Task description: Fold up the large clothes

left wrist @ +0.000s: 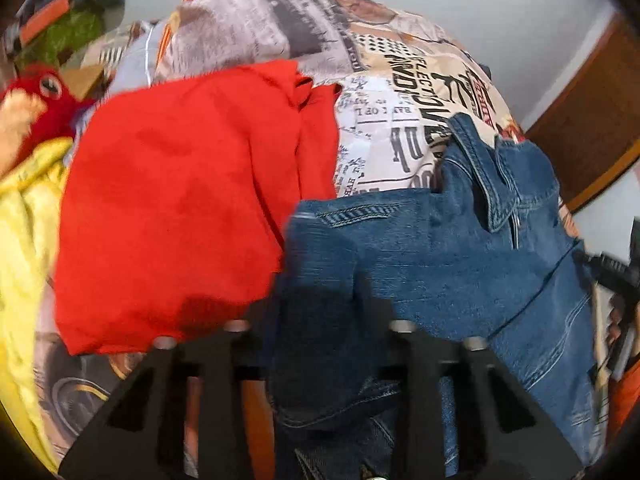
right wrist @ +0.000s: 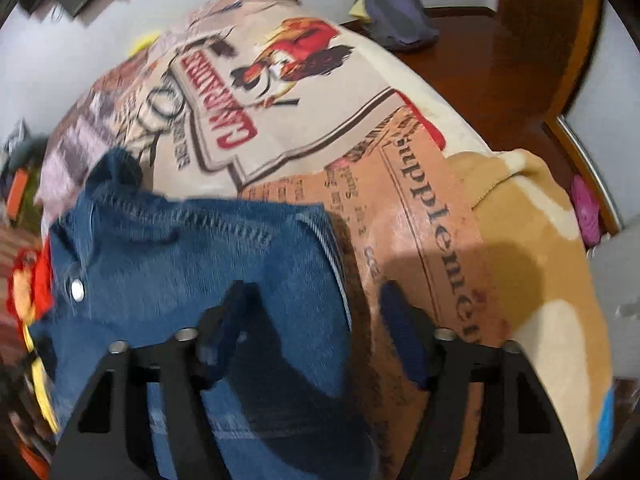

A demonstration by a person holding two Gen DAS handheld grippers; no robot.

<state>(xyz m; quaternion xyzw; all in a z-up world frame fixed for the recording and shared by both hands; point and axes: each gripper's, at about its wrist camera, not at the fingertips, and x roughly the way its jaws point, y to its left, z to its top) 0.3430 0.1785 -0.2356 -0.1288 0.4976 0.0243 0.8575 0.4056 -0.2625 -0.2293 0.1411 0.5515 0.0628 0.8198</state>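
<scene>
Both tongs down on the jeans (left wrist: 440, 264), which lie on the printed bedspread (left wrist: 384, 132)

Left tongs (left wrist: 320, 320) clamp a denim fold; right tongs (right wrist: 312, 312) stand apart over its 3 o'clock edge and may snag the bedspread or the red garment (left wrist: 180, 208) at 9 o'clock

Blue denim jeans (left wrist: 460, 256) and a plain red garment (left wrist: 180, 200) lie on a newspaper-print bedcover (right wrist: 320, 120) in cream and peach.
</scene>
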